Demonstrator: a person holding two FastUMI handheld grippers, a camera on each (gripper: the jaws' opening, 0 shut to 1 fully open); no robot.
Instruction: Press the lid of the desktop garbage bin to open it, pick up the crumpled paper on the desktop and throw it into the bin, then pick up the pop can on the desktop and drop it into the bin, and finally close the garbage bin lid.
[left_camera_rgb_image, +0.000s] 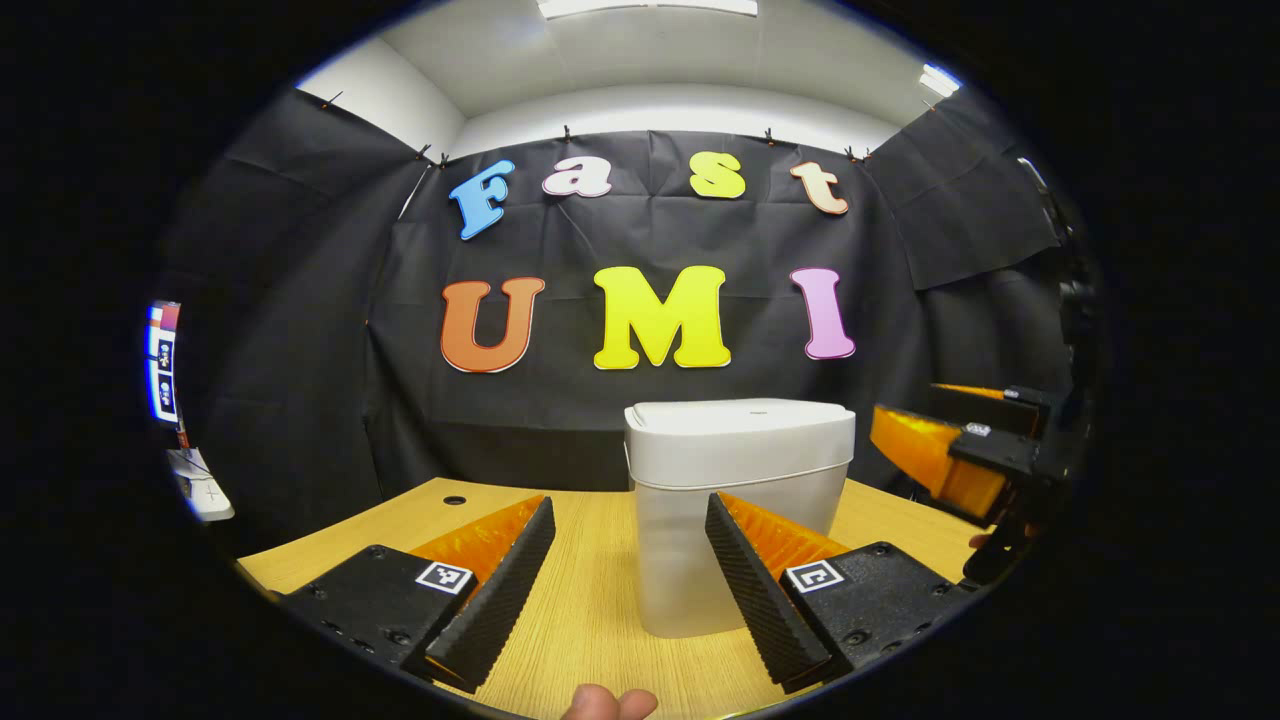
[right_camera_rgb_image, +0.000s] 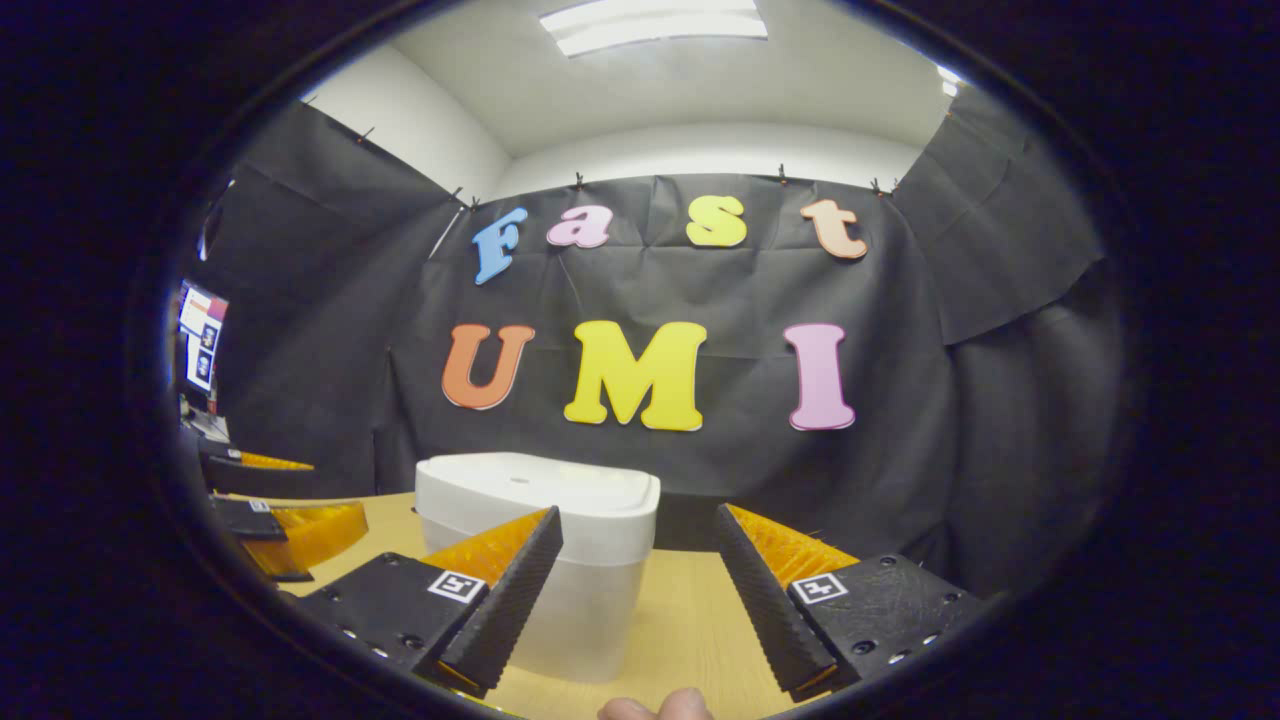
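Left gripper (left_camera_rgb_image: 630, 560) level above the surface, its two ribbed fingers (left_camera_rgb_image: 505, 590) spread wide apart, nothing between them. Right gripper (right_camera_rgb_image: 635, 590) likewise level, fingers (right_camera_rgb_image: 760, 600) parted, gripping nothing; it also appears at the right of the left gripper view (left_camera_rgb_image: 960, 455). A fingertip (left_camera_rgb_image: 608, 703) shows at the lower edge.

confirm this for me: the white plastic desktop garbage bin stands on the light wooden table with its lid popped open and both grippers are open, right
Not quite. The lid of the white plastic desktop garbage bin is shut, lying flat on its rim, as the left gripper view shows. The rest holds: the bin stands on the light wooden table, and the left gripper and right gripper are both open.
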